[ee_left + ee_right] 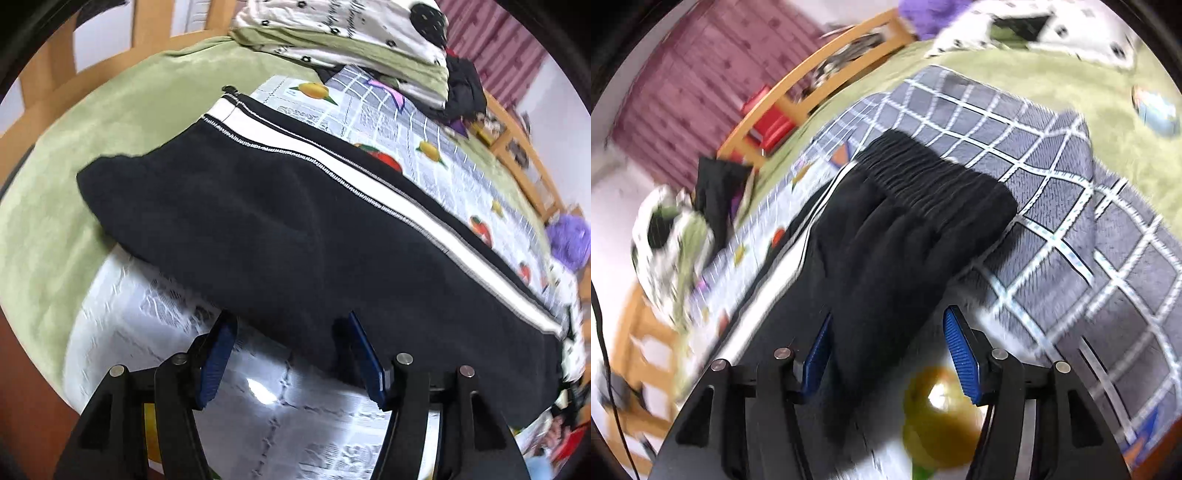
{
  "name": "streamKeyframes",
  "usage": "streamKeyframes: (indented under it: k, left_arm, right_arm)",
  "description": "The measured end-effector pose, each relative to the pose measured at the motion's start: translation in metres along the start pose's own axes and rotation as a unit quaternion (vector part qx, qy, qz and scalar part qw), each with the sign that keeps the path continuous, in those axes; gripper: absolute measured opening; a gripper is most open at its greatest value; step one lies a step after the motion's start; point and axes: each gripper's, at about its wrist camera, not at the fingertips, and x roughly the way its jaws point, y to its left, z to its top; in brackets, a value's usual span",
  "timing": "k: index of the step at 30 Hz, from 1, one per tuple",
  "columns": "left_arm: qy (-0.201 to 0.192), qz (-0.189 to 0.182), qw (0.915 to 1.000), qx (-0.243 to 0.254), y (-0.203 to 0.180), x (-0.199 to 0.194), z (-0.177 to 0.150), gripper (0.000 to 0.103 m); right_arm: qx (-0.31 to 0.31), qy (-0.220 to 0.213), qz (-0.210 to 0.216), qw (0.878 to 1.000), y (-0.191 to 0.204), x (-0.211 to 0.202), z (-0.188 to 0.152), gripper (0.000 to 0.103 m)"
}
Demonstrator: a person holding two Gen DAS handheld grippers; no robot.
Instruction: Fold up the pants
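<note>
Black pants (258, 229) lie flat at frame center, edge between both grippers' (291, 354) (890, 354) released, parted fingers.

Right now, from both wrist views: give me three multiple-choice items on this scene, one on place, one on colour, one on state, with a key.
1. Where do the black pants lie?
A. On a patterned cloth on the bed
B. On a bare wooden floor
C. Over a chair back

2. What colour is the stripe along the pants' side?
A. Red
B. White
C. Yellow

3. How do the left tongs and right tongs stand?
A. Both clamped on the pants
B. Left clamped, right open
C. Both open, pads clear of the fabric

Key:
1 A: the pants rest flat on the fruit-print cloth, over the green blanket.
2 B: a white band runs along the black leg's edge.
3 C: the blue pads stand apart in both views, gripping nothing.
</note>
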Motion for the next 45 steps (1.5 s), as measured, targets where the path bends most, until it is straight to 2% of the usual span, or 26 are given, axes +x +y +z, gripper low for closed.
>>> streamKeyframes:
  k: [4, 7, 9, 12, 14, 15, 17, 19, 21, 22, 24, 25, 28, 31, 32, 34, 37, 40, 43, 45]
  left_arm:
    - [-0.016, -0.004, 0.9997, -0.018, 0.001, -0.006, 0.002, 0.060]
    - [-0.025, 0.001, 0.9996, -0.010, -0.005, -0.012, 0.006, 0.060]
    - [-0.035, 0.002, 0.9994, -0.002, -0.010, -0.016, 0.006, 0.060]
    - [-0.044, 0.001, 0.9990, 0.007, -0.016, -0.021, 0.008, 0.060]
    - [-0.048, -0.009, 0.9988, 0.009, -0.017, -0.024, 0.009, 0.060]
    - [-0.051, -0.016, 0.9986, 0.009, -0.016, -0.026, 0.009, 0.060]
    - [-0.055, -0.028, 0.9980, 0.012, -0.016, -0.029, 0.007, 0.060]
    - [-0.052, -0.035, 0.9978, 0.021, -0.018, -0.028, 0.006, 0.060]
    - [-0.056, -0.032, 0.9973, 0.037, -0.022, -0.029, 0.004, 0.060]
    - [-0.058, -0.032, 0.9970, 0.041, -0.024, -0.030, 0.004, 0.060]
    - [-0.061, -0.043, 0.9961, 0.046, -0.024, -0.034, 0.007, 0.060]
    - [-0.062, -0.053, 0.9954, 0.051, -0.024, -0.037, 0.008, 0.060]
    - [-0.080, -0.074, 0.9909, 0.079, -0.025, -0.052, 0.010, 0.060]
    - [-0.097, -0.065, 0.9879, 0.102, -0.023, -0.065, 0.017, 0.060]
    - [-0.097, -0.063, 0.9884, 0.099, -0.019, -0.067, 0.019, 0.060]
    - [-0.075, -0.038, 0.9927, 0.087, -0.010, -0.062, 0.022, 0.060]
    - [-0.059, -0.047, 0.9954, 0.059, 0.011, -0.055, 0.014, 0.060]
    - [-0.029, -0.047, 0.9985, -0.001, 0.040, -0.035, 0.000, 0.059]
    - [-0.003, -0.066, 0.9937, -0.090, 0.072, -0.010, -0.008, 0.058]
    - [-0.021, -0.089, 0.9873, -0.130, 0.085, 0.001, -0.006, 0.058]
  right_arm:
    - [0.055, 0.001, 0.010, 0.998, -0.018, 0.026, 0.020, 0.063]
    - [0.072, 0.001, -0.004, 0.997, -0.015, 0.035, 0.034, 0.063]
    - [0.055, -0.006, -0.021, 0.998, -0.010, 0.035, 0.039, 0.048]
    - [-0.015, -0.018, -0.040, 0.999, 0.006, 0.029, 0.044, 0.041]
    - [-0.059, -0.030, -0.039, 0.997, 0.016, 0.015, 0.046, 0.040]
    - [-0.070, -0.049, -0.025, 0.996, 0.017, 0.003, 0.046, 0.040]
    - [-0.057, -0.066, -0.024, 0.996, 0.011, -0.008, 0.048, 0.040]
    - [-0.052, -0.057, -0.051, 0.996, 0.002, -0.003, 0.050, 0.040]
    - [-0.042, -0.014, -0.072, 0.996, -0.009, 0.011, 0.053, 0.042]
    - [-0.024, 0.012, -0.071, 0.997, -0.019, 0.018, 0.054, 0.043]
    - [0.017, 0.020, -0.042, 0.999, -0.034, 0.013, 0.052, 0.044]
    - [0.024, 0.018, -0.044, 0.999, -0.034, 0.006, 0.052, 0.044]
    - [-0.023, -0.013, -0.105, 0.994, -0.014, -0.021, 0.050, 0.047]
    - [-0.077, -0.055, -0.141, 0.985, 0.017, -0.053, 0.046, 0.047]
    - [-0.093, -0.063, -0.147, 0.983, 0.029, -0.063, 0.045, 0.047]
    - [-0.116, -0.075, -0.149, 0.979, 0.049, -0.077, 0.041, 0.047]
    - [-0.144, -0.089, -0.146, 0.975, 0.086, -0.088, 0.030, 0.047]
    - [-0.166, -0.097, -0.131, 0.972, 0.119, -0.092, 0.017, 0.047]
    - [-0.179, -0.088, -0.107, 0.974, 0.147, -0.084, 0.007, 0.046]
    - [-0.182, -0.082, -0.100, 0.975, 0.162, -0.078, 0.000, 0.046]
